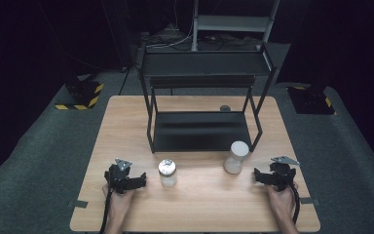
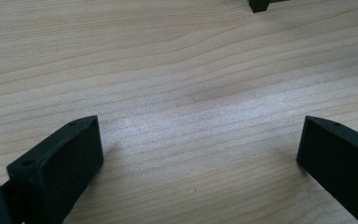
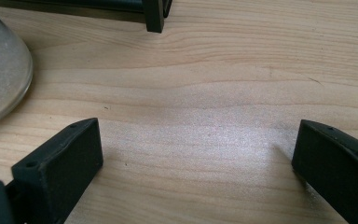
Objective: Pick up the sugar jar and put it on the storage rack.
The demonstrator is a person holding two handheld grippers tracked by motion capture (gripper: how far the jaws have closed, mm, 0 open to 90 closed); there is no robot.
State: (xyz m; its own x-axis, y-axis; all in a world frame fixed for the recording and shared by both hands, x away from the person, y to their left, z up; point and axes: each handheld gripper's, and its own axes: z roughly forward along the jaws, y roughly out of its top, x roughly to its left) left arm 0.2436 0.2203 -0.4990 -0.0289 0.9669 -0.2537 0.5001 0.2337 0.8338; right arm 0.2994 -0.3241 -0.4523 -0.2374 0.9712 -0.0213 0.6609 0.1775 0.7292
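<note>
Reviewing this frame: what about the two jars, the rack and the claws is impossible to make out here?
- Clear glass jar with silver lid, high view: contents too small and glare-washed.
- White cylindrical jar: cut by the left edge in the right gripper view; contents hidden by its opaque wall.
- Black metal two-tier rack: small grey object behind it, too small to identify.
</note>
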